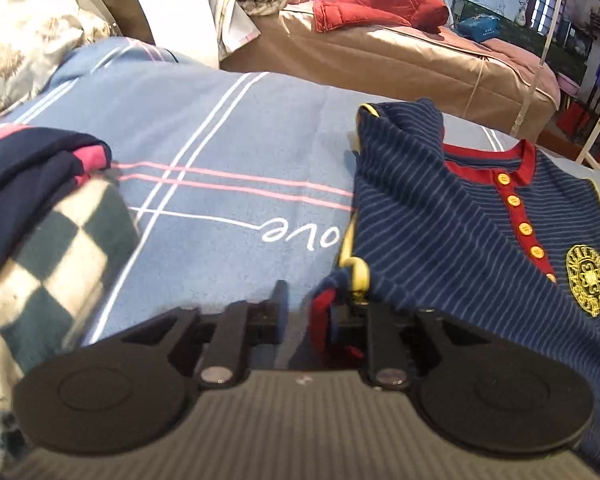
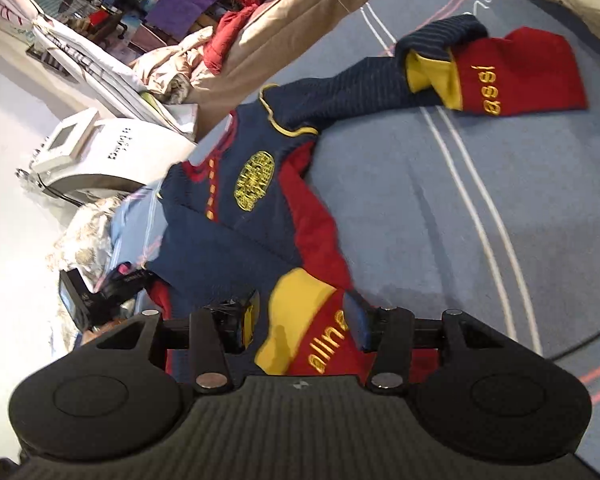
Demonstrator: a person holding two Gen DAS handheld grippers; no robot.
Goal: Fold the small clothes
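A navy striped top [image 1: 480, 220] with a red collar, yellow buttons and a gold emblem lies on the blue bedsheet [image 1: 220, 140]. My left gripper [image 1: 318, 304] is at the top's near left edge. Red and yellow-trimmed cloth bunches against its right finger [image 1: 356, 304], and a strip of sheet shows beside its left finger [image 1: 279, 300]. My right gripper [image 2: 304, 316] stands open over a red and yellow lettered cuff [image 2: 300, 332] of the same top [image 2: 228, 216], its pads clear of the cloth. The other sleeve [image 2: 520, 72] stretches away to the upper right.
A folded navy and pink garment [image 1: 40, 168] on a checked cloth [image 1: 40, 260] sits at the left. Behind are a floral pillow [image 1: 20, 48], a white machine [image 1: 172, 8], and a brown-covered bed with a red jacket [image 1: 380, 4]. Bare sheet [image 2: 480, 220] lies right of the top.
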